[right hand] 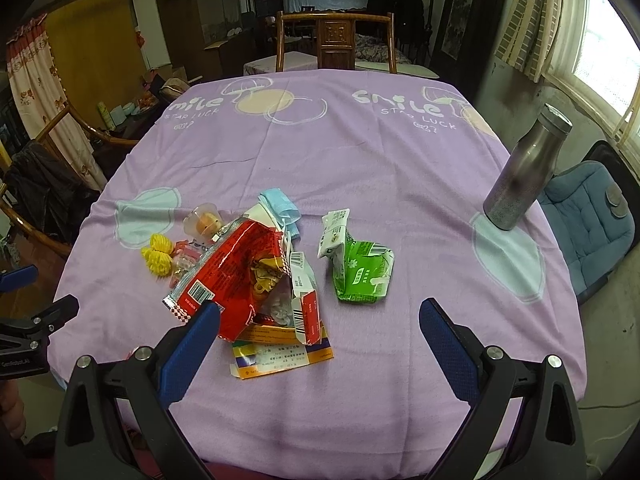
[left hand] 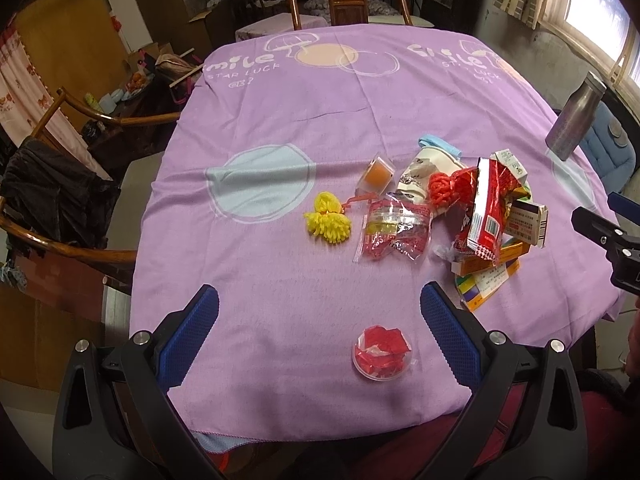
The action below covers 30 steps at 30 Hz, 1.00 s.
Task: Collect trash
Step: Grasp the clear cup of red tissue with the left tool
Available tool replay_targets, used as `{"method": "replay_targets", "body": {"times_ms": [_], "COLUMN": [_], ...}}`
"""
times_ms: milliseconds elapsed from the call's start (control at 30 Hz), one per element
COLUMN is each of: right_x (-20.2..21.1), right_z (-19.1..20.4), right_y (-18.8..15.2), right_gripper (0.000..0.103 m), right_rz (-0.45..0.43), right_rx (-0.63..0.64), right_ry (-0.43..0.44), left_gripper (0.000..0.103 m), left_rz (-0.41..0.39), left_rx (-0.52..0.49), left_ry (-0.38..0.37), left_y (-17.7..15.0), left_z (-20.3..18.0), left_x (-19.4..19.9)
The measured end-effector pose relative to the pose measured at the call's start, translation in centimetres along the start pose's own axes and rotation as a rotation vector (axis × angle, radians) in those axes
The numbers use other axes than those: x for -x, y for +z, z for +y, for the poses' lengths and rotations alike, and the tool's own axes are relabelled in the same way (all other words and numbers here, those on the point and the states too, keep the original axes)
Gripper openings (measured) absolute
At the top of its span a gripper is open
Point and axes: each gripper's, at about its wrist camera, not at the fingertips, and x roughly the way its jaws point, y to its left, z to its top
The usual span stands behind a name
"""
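Setting: lilac tablecloth (right hand: 360, 184) printed with "smile" covers your table, wooden chairs around it, window at the right.

Trash pile: most of it sits mid-table in a loose heap. You have a red snack bag (right hand: 236, 280) lying open over flattened cartons (right hand: 280, 352), with a blue face mask (right hand: 280, 208) behind.

Outliers: a crushed green drink carton (right hand: 360, 272) lies just right of the heap; a small clear cup of red wrappers (left hand: 382, 354) sits alone near your edge; a yellow yarn pom-pom (left hand: 328, 222) and a clear red-printed wrapper (left hand: 394, 232) lie to the left.

Not trash, probably: steel bottle (right hand: 524, 172) standing at the right.

Left gripper (left hand: 320, 312): spread wide, holding nothing, hovering above the small cup.

Right gripper (right hand: 320, 316): spread wide too, empty, its left pad over the snack bag's corner.

Handling: everything looks light. The bag and wrappers are thin, crinkly and likely slippery, so pinch a crimped edge, not the flat face. The carton should crush further; take its folded top. The cup looks rigid but tips easily, so close across its rim.

Risk: lifting the bag may drag the boxes beneath.
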Motion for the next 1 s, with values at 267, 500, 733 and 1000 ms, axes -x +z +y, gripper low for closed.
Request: {"method": "replay_targets", "body": {"times_ms": [267, 500, 733, 1000], "right_x": [-0.3, -0.3, -0.1, -1.3], "right_z": [-1.1, -2.2, -3.6, -1.7], "right_y": [-0.6, -1.9, -2.8, -1.5], "right_gripper": [0.097, 0.097, 0.097, 0.086], "right_rz": [0.013, 0.035, 0.049, 0.040], "right_rx": [-0.046, -0.081, -0.121, -0.066], "right_ry": [0.008, 0.001, 0.009, 0.150], "left_gripper": [0.096, 0.096, 0.066, 0.062], "left_rz": [0.122, 0.278, 0.306, 0.147], "left_rx": [0.033, -0.122, -0.162, -0.082], "left_ry": [-0.067, -0.247, -0.276, -0.252], "left_y": [-1.3, -3.7, -4.6, -3.6], "left_z": [2.5, -1.6, -3.5, -0.4], "left_x": [-3.9, -8.6, -11.3, -7.0]}}
